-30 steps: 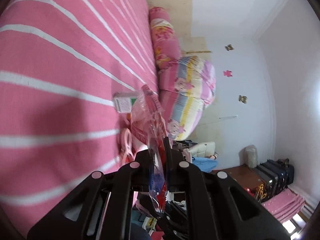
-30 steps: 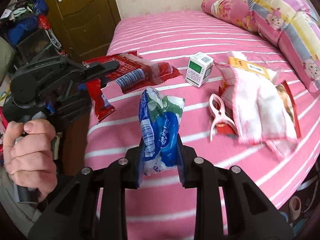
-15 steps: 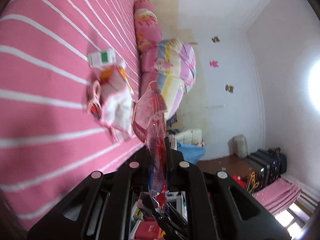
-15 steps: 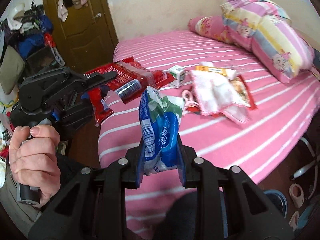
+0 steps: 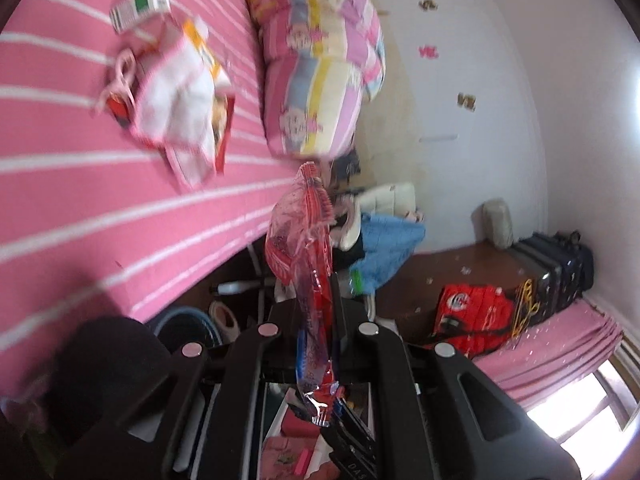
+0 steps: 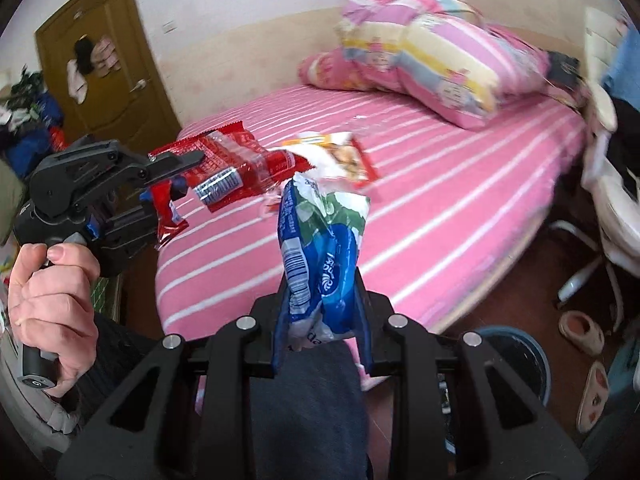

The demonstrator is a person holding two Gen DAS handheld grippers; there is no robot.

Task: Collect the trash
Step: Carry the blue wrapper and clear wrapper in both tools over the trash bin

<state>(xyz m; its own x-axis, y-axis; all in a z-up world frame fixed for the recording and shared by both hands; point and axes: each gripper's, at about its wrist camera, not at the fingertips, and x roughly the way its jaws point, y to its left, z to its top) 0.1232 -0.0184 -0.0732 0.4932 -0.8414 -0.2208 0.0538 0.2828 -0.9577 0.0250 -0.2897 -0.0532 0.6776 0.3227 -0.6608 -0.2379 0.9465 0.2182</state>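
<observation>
My left gripper [image 5: 316, 300] is shut on a red and clear plastic wrapper [image 5: 304, 232]; it also shows in the right wrist view [image 6: 236, 168], held by the left gripper [image 6: 176, 160] beside the bed. My right gripper [image 6: 322, 280] is shut on a crumpled blue, green and white wrapper [image 6: 320, 240]. More trash lies on the pink striped bed [image 6: 460, 184]: a white and orange packet pile [image 5: 180, 92], a small green and white box [image 5: 140, 6] and a pink clip [image 5: 120, 76]. A dark round bin [image 6: 516, 356] stands on the floor by the bed.
A striped pillow [image 6: 440, 60] and a pink bolster lie at the bed's head. A wooden door [image 6: 108, 76] is at the left. Slippers [image 6: 580, 332] and a white chair's legs stand on the floor at right. Suitcases [image 5: 556, 268] and a red bag stand by the wall.
Both grippers have pulled back from the bed with their wrappers still held. The bed and the trash pile look farther off, and the floor and the bin have come into view.
</observation>
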